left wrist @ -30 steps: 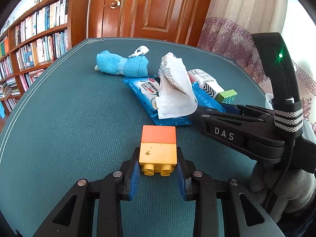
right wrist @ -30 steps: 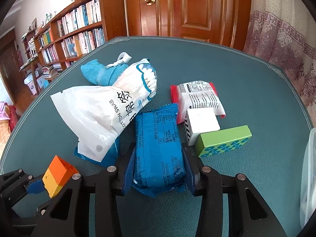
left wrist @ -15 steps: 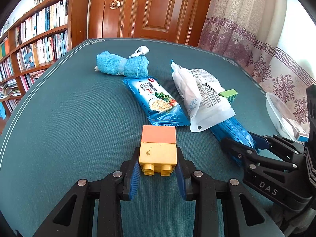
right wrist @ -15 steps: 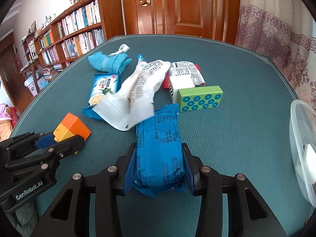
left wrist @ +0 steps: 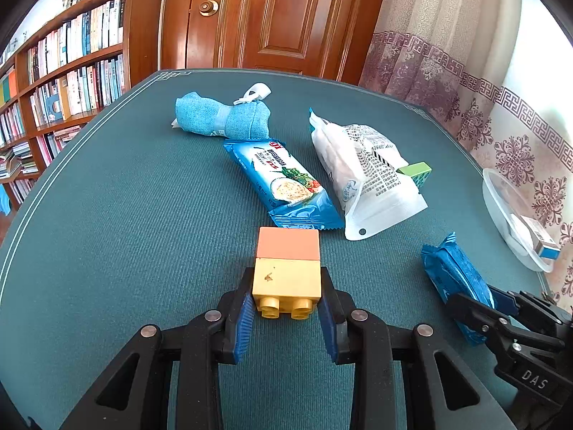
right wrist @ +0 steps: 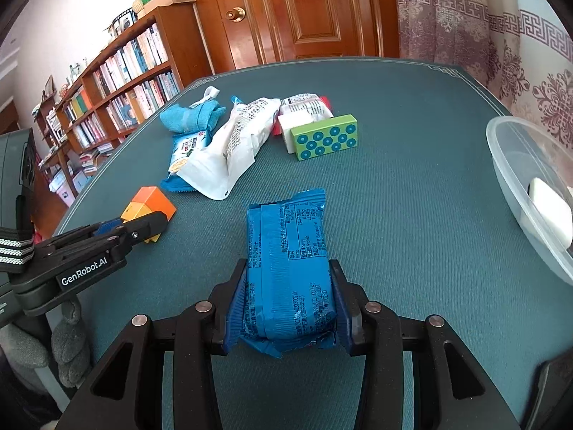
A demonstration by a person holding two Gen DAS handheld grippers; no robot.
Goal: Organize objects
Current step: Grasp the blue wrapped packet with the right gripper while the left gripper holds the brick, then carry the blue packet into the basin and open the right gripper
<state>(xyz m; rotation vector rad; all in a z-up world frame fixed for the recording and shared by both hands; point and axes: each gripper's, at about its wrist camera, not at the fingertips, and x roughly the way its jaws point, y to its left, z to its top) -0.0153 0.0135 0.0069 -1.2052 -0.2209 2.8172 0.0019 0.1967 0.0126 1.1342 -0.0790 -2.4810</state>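
Carried rightward toward the clear tub (right wrist: 508, 165), the blue snack packet (right wrist: 290, 268), light, crinkly and crushable, sits pinched mid-length in the right claw (right wrist: 286, 304); left claw (left wrist: 286, 308) pinches rigid toy bricks (left wrist: 286, 268).

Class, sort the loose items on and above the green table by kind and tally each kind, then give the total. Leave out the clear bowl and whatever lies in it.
Sealed packets: 4 (dark blue snack pack, cracker packet, white cotton swab bag, red-edged white packet)
Blocks: 3 (orange-yellow brick, green dotted block, white block)
Rolled blue towel: 1
Total: 8
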